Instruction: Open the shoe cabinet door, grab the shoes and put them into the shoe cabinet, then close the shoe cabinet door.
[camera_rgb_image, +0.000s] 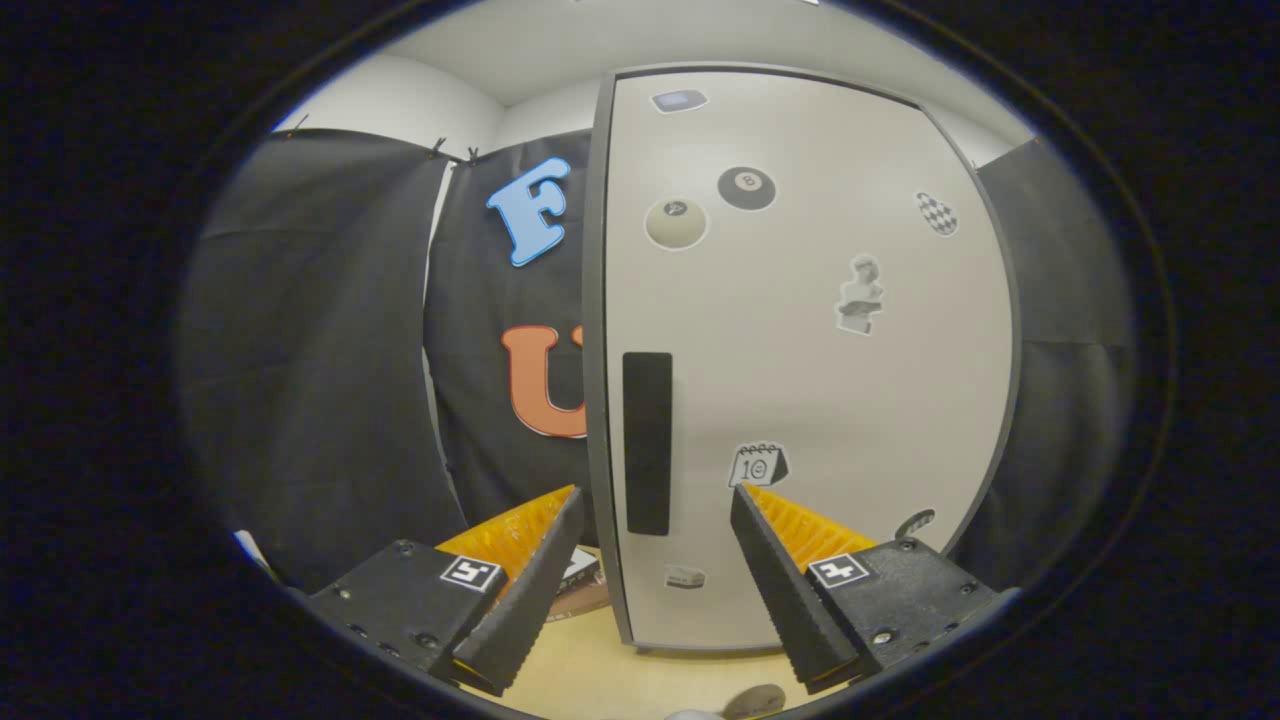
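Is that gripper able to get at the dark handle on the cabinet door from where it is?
Probably yes. The gripper is open, and the handle on the shut door sits just ahead, between the fingers, with nothing in the way.

Shoe cabinet door (800, 350) pale beige w/ dark grey edge, black handle strip (647, 442). Stickers: black 8-ball (746, 188), cream ball (676, 223), b/w checkered one (937, 213). Floor (620, 680) light tan, prob. wood.
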